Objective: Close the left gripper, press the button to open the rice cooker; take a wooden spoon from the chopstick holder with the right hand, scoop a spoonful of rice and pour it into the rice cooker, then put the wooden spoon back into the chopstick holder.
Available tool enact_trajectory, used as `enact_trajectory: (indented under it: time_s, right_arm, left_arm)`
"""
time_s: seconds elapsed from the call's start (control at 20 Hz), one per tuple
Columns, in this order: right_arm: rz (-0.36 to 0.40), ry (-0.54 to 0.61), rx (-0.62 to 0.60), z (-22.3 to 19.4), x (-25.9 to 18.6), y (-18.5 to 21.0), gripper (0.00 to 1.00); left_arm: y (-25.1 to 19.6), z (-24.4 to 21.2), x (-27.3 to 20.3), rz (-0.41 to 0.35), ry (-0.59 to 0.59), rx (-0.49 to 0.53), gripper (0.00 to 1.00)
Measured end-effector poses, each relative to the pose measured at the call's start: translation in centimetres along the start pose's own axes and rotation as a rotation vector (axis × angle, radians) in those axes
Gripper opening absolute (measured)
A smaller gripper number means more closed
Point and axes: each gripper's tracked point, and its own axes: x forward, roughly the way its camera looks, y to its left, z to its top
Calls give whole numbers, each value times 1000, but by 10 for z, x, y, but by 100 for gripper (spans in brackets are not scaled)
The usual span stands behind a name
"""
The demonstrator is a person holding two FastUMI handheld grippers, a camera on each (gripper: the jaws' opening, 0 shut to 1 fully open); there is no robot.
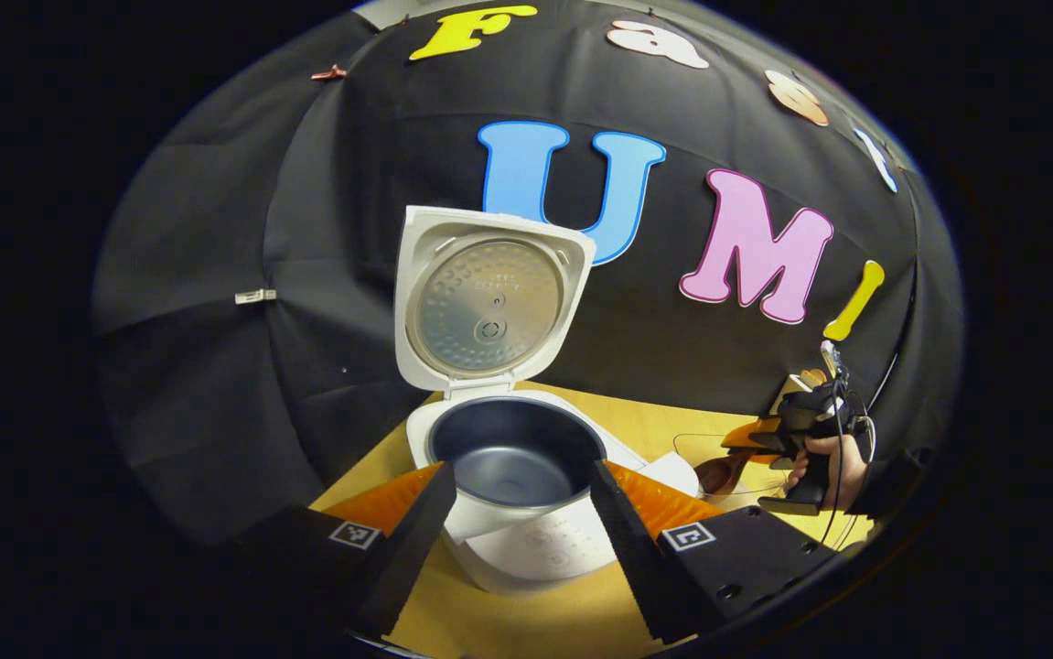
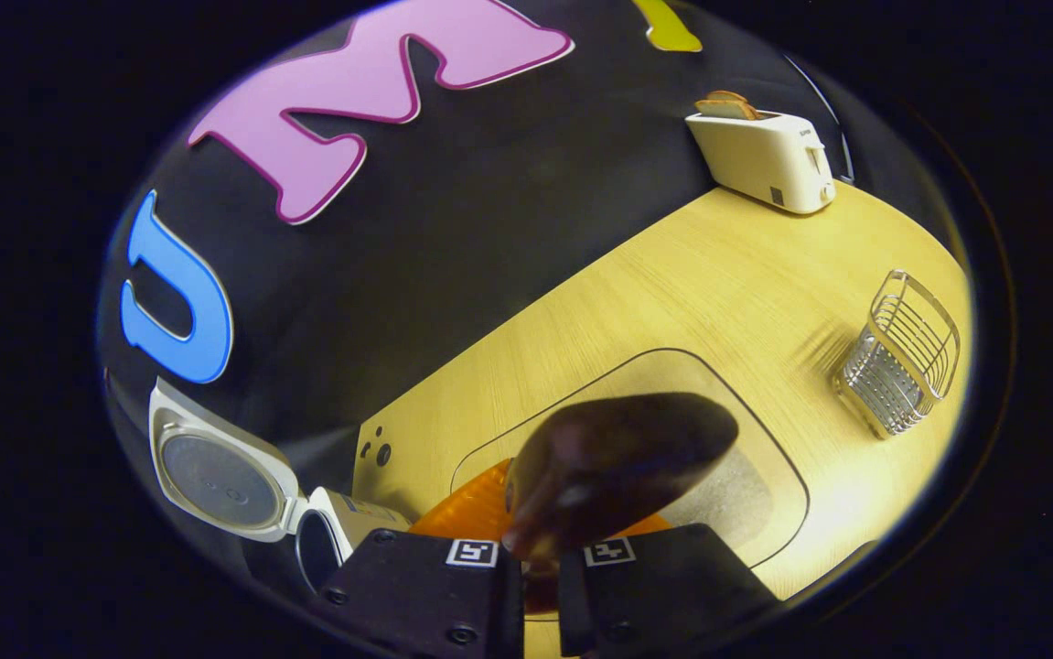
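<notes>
My right gripper (image 2: 540,549) pinches the spoon (image 2: 617,462); left gripper (image 1: 517,513) gapes wide by the cooker (image 1: 517,458). A loose grip could twist the spoon.

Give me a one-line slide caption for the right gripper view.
Right gripper holding the wooden spoon above the table, wire chopstick holder and toaster beyond.

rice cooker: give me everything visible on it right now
The rice cooker is white, plastic-looking, standing upright on the wooden table. Its lid is swung fully open and stands upright at the back, showing a dimpled metal inner plate. The dark inner pot looks empty. A control panel faces forward. The left gripper hangs open before it, apparently not touching.
</notes>
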Motion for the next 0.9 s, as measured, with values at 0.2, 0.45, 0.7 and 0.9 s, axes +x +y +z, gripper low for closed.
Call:
enact_trajectory:
  time_s: [0.2,0.45,0.7,0.9]
  right_arm:
    - [0,-16,62,24,-12,-1,8]
    - [60,-49,96,54,-38,24,8]
    - [133,-31,183,70,-59,60,19]
    - [194,-18,181,73,-73,94,7]
  left_arm:
    - [6,5,-1,4,-11,-10,96]
    - [9,5,-6,12,-13,-25,96]
    - [11,8,-9,12,-27,-42,92]
    - [18,13,-13,24,-48,-55,92]
